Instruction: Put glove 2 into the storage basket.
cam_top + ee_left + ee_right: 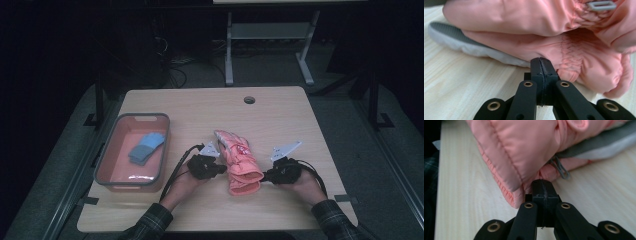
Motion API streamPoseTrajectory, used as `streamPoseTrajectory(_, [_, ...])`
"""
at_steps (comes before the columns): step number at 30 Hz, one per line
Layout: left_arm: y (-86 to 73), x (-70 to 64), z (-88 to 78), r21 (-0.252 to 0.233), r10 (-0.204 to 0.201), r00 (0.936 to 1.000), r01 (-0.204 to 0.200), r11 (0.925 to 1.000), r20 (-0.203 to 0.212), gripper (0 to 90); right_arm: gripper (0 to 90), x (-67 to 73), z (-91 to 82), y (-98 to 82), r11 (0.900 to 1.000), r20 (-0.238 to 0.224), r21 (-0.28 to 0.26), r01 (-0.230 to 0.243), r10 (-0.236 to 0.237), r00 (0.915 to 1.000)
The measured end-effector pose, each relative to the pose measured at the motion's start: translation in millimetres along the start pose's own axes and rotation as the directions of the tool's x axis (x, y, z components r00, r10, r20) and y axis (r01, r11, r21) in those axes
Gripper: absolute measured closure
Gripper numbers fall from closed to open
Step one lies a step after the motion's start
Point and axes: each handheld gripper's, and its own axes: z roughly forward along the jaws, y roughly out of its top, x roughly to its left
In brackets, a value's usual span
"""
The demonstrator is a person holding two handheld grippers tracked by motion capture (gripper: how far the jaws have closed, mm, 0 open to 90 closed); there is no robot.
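A pink padded glove [239,160] lies on the wooden table [280,120], cuff toward the person. My left gripper [224,170] is at the glove's left side, jaws shut, tips against the gathered pink fabric [524,20]. In the left gripper view the two pads meet at my left gripper [541,62] with no cloth visible between them. My right gripper [265,176] is at the cuff's right side. In the right gripper view my right gripper [542,183] has its shut tips touching a fold of the glove [524,145], beside a grey clip [560,168].
A grey-rimmed bin [107,150] with an orange floor stands at the table's left and holds a blue glove [146,147]. A round cable hole [249,99] sits near the far edge. A white desk frame [229,50] stands on the floor beyond.
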Motion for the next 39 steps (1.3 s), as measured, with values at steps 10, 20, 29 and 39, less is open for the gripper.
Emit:
streamPoseTrajectory(10, [-2.1, -3.0, -0.6, 0.02, 0.03, 0.996, -0.032, 0.9993, 0.084, 89.5, 90.0, 25.5, 12.9, -2.6, 1.0, -0.053, 0.003, -0.006, 0.006, 0.9986])
streamPoseTrajectory(20, [-10.7, -5.0, -11.0, 0.042, 0.066, 0.9928, -0.071, 0.9966, 0.1, 89.5, 90.0, 56.4, 24.2, 1.0, 0.999, -0.081, 0.019, 0.026, -0.024, 0.9964])
streamPoseTrajectory(29, [-7.7, -4.5, -18.4, 0.047, 0.023, 0.9985, -0.025, 0.9986, 0.05, 84.1, 90.0, 44.6, -13.0, 1.8, 0.999, 0.035, -0.039, -0.005, 0.006, 0.9994])
streamPoseTrajectory(39, [-13.6, 5.9, -27.1, 0.06, -0.038, 0.9991, 0.037, 0.9975, 0.02, 54.9, 90.0, 26.4, -37.6, 24.6, 0.989, 0.137, -0.148, -0.003, 0.023, 0.9902])
